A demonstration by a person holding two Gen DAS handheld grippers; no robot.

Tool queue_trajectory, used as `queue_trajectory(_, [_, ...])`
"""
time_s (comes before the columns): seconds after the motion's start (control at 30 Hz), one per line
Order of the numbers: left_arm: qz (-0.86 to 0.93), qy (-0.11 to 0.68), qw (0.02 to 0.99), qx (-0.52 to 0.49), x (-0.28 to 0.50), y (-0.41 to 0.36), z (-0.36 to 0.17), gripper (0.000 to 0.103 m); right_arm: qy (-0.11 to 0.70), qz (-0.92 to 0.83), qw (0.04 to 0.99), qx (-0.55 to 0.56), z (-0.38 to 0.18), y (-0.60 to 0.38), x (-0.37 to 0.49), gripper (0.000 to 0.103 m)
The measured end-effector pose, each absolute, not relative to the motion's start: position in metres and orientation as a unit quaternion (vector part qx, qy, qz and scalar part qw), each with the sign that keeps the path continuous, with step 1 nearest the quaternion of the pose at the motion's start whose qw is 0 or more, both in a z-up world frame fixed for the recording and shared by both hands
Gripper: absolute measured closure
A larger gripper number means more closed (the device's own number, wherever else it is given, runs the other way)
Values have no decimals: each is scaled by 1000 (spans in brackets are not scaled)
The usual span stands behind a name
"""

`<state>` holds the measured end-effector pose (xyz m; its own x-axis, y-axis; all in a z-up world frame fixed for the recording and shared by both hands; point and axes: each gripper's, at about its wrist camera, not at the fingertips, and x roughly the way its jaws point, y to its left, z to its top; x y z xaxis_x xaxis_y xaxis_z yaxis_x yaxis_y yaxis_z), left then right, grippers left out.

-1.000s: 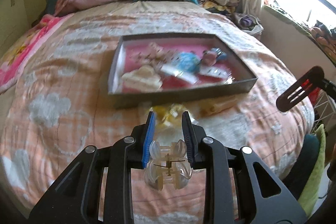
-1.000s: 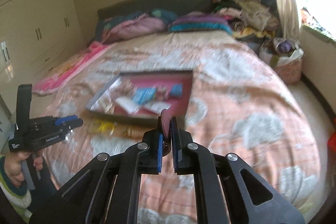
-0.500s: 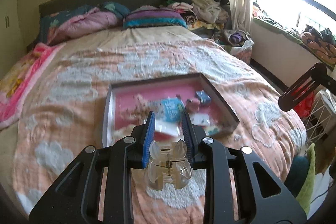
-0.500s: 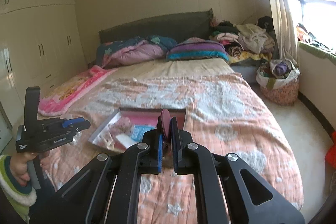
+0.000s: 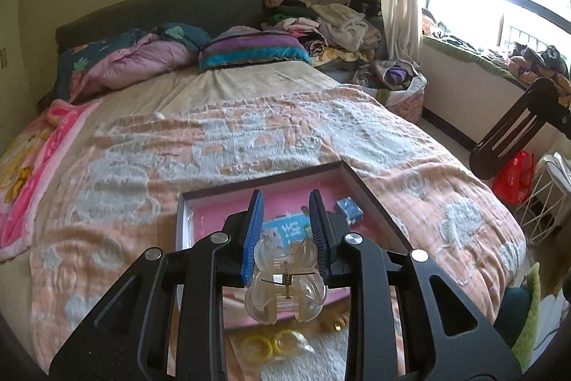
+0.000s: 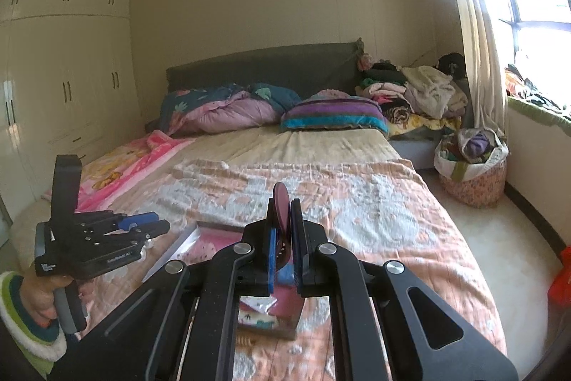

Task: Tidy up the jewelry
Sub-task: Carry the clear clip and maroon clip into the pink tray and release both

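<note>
My left gripper (image 5: 285,209) is shut on a clear plastic claw hair clip (image 5: 285,288) and holds it above the near edge of a pink-lined box (image 5: 264,183) on the bed. The box holds a blue card packet (image 5: 285,229) and a small blue item (image 5: 349,207). My right gripper (image 6: 284,215) is shut on a flat dark-red clip (image 6: 281,204), raised over the same box (image 6: 210,236). The left gripper also shows at the left of the right wrist view (image 6: 142,224). Yellow rings (image 5: 255,345) lie in front of the box.
The box sits on an orange and white quilt (image 5: 249,131) covering a large bed. Pillows and a folded duvet (image 6: 249,109) lie at the headboard. A clothes pile (image 6: 410,91) and a fabric basket (image 6: 471,166) stand at the right. White wardrobes (image 6: 53,77) line the left wall.
Both grippers have risen and tilted up away from the bed, so the box now sits lower in both views. Each still holds its clip.
</note>
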<state>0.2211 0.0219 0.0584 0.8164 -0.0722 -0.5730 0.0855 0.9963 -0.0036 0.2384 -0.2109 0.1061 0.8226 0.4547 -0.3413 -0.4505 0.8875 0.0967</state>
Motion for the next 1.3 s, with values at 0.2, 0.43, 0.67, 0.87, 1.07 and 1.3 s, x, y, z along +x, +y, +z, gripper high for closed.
queue_trajectory(0.2, [-42, 301, 953, 0, 242, 31, 55, 84, 175, 242, 954, -3, 110, -193, 254, 96])
queue_trajectory(0.43, [-43, 321, 946, -13, 256, 42, 30, 84, 187, 258, 948, -6, 98, -175, 271, 96])
queue_trajectory(0.67, [-41, 351, 935, -26, 267, 51, -4, 84, 226, 274, 935, 10, 73, -158, 289, 96])
queue_trajectory(0.87, [-35, 368, 929, -31, 274, 58, -22, 84, 263, 283, 922, 27, 44, -148, 302, 96])
queue_trajectory(1.07, [-32, 381, 924, -30, 280, 59, -34, 84, 298, 289, 909, 37, 12, -141, 311, 96])
queue_trajectory(1.3, [-35, 394, 918, -27, 285, 54, -45, 84, 350, 295, 887, 56, -25, -135, 322, 96])
